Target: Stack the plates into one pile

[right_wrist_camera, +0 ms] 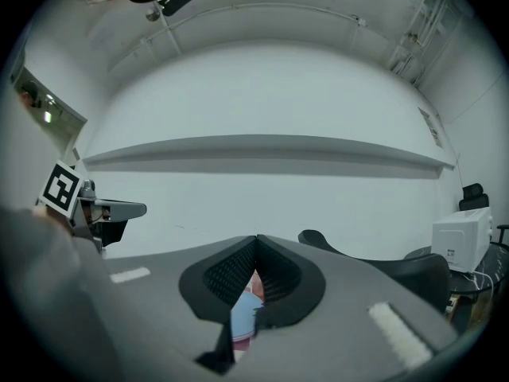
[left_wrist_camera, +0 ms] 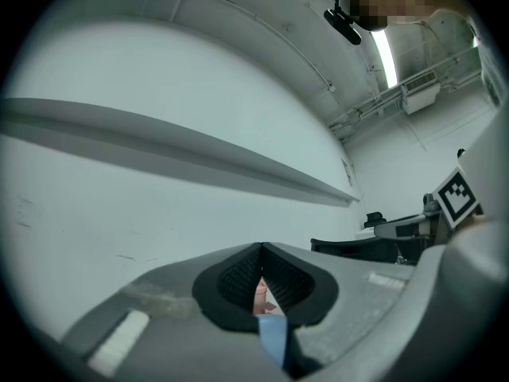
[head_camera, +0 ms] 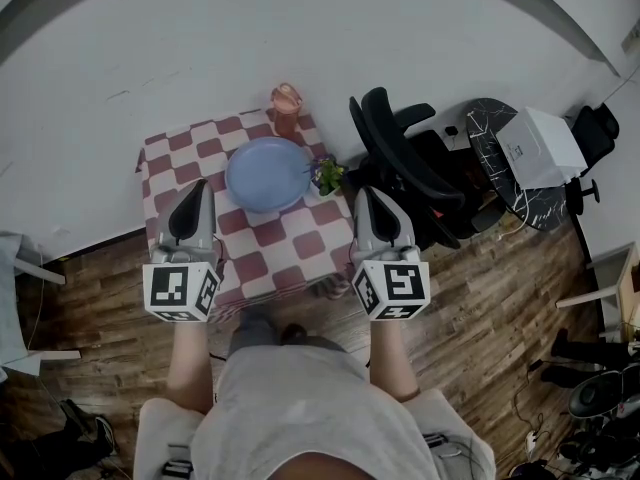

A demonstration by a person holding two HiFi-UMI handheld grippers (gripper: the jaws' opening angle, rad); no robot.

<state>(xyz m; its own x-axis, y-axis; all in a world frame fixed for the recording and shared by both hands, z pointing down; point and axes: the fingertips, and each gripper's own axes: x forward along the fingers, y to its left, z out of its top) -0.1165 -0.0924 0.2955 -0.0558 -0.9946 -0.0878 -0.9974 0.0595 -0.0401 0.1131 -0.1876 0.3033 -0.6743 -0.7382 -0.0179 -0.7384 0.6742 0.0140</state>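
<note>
The left gripper point(head_camera: 197, 185) and the right gripper point(head_camera: 368, 194) are both clenched on nothing near the table point(head_camera: 290, 243), and the plates point(head_camera: 268, 173) lie in its middle, so I think a careless reach could knock the plant point(head_camera: 326, 176) just beside their rim, or the cup point(head_camera: 286, 108) behind.

Lit evenly, cool and flat; no hard shadows, no glare. Brightest at ceiling tube point(left_wrist_camera: 385, 54) in left gripper view. Heavy fisheye in all 3 views: wall ledge point(right_wrist_camera: 262, 148) bowed, black vignette round both gripper views. Soft up close, sharper in bkgd. Dimmer toward floor point(head_camera: 500, 298) in head view.
</note>
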